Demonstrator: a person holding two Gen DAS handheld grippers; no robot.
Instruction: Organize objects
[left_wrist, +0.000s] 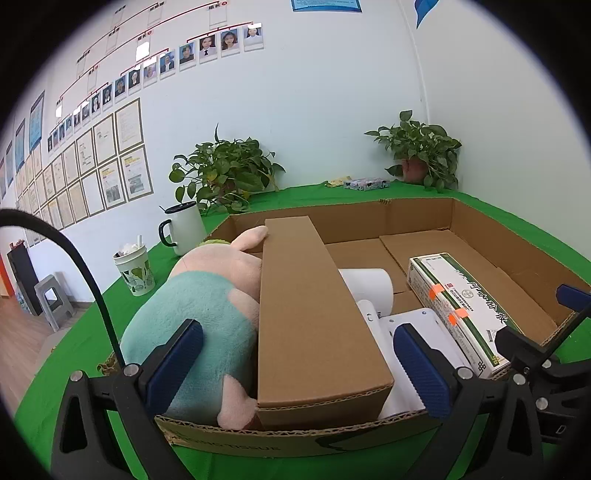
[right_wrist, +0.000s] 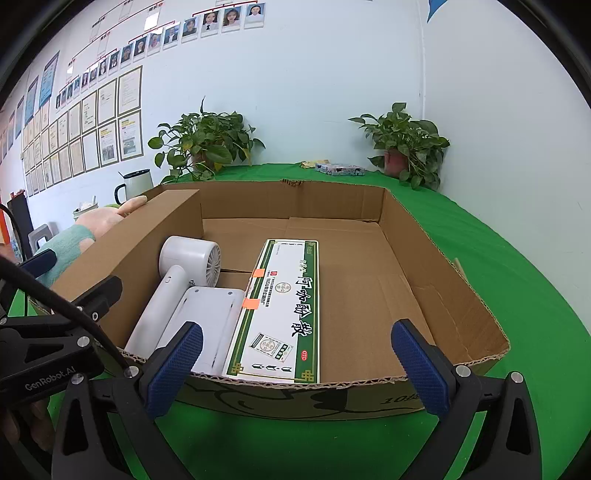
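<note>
Packing near done: plush toy (left_wrist: 199, 317), long carton (left_wrist: 314, 314), hair dryer (right_wrist: 184, 280), medicine box (right_wrist: 284, 306) inside tray (right_wrist: 424, 258); left gripper (left_wrist: 299, 365), right gripper (right_wrist: 299, 365) both agape, empty.

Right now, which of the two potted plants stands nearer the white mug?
The left plant, right behind the white mug. The other plant sits in the far corner, past the big carton.

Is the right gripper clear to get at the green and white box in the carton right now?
Probably yes. The right gripper is open just outside the carton, the green and white box lies uncovered ahead, nothing on top.
</note>
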